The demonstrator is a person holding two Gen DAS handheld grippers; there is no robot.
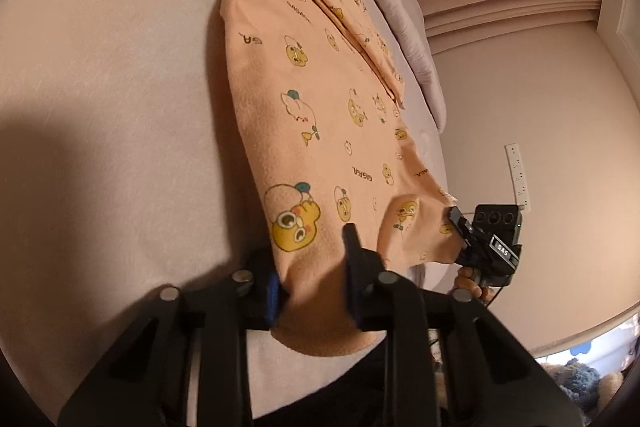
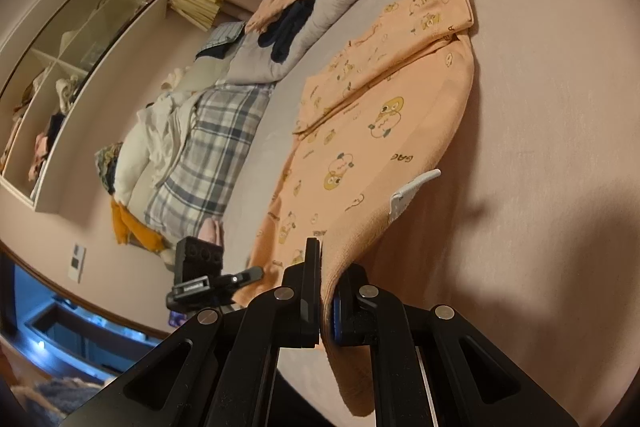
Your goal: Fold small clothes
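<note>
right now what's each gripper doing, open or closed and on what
left gripper: closed on the near hem of the orange garment.
right gripper: shut tight on the same garment's other near corner.

the peach garment (image 1: 320, 131) is soft, matt fleecy cloth with a slightly nubbly nap and printed cartoon ducks, and a smooth white tag (image 2: 412, 193) sticks out of it. the bed sheet (image 1: 120, 107) under it is matt pale cloth with a fine grain. the left gripper (image 1: 308, 279) and right gripper (image 2: 329, 291) look like matt black plastic with dull round metal pins.
</note>
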